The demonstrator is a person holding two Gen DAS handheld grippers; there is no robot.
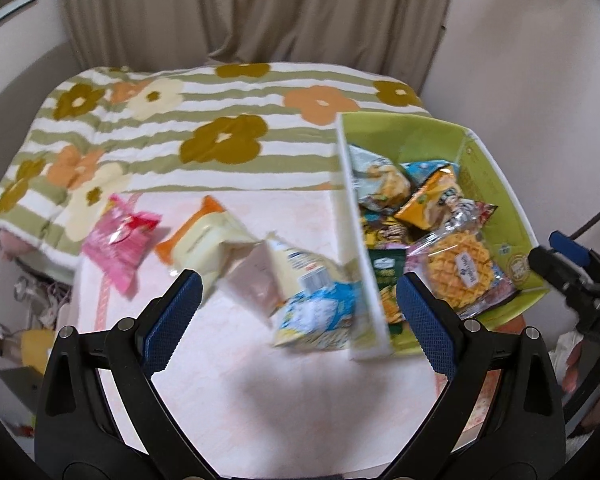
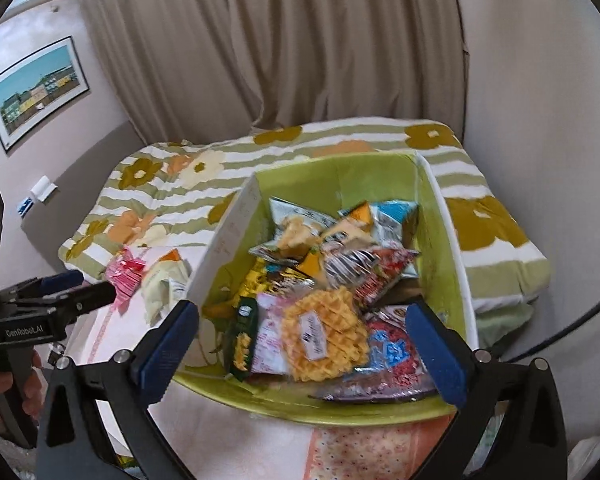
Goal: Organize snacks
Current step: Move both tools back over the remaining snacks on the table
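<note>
Both sets of jaws were left wide open, nothing held. Loose packets (image 1: 204, 240) were spotted mid-frame, above the left gripper (image 1: 298, 306), closer than the right gripper (image 2: 302, 348); box (image 1: 496, 184) upper right.

Two black handheld grippers, left gripper (image 1: 298, 304) and right gripper (image 2: 302, 334), with blue textured pads, silver screws, and white lettering.

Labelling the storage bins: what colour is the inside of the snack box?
Lime green inside the snack box, with white outer walls; clearest in the right wrist view.
</note>
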